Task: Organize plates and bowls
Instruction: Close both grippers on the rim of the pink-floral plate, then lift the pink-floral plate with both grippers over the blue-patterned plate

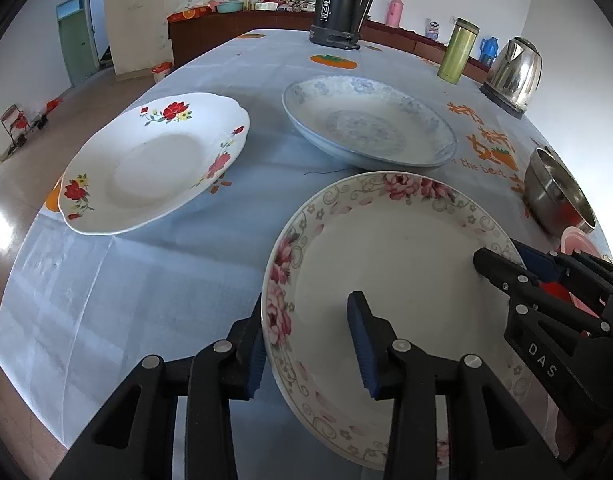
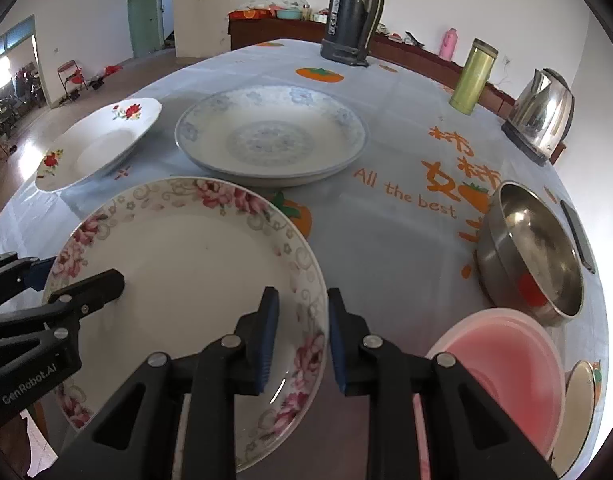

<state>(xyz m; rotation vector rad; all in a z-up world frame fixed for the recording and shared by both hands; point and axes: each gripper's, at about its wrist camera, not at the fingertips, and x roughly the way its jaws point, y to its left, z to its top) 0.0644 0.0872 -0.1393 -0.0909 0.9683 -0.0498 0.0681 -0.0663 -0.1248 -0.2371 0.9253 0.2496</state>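
Under both grippers, pink-rose plate (image 1: 390, 264) partly hidden.

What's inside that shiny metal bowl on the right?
The steel bowl looks empty: the red-orange patch low on its inner wall seems a reflection, perhaps of the pink bowl beside it. Its near rim hides part of the bottom, so I can't be certain.

Lighting: bright daylight; blown-out glare on floor (image 1: 2, 216). Soft shadows on tablecloth (image 1: 146, 280). Fisheye bending, black vignetted corners; focus sharp.
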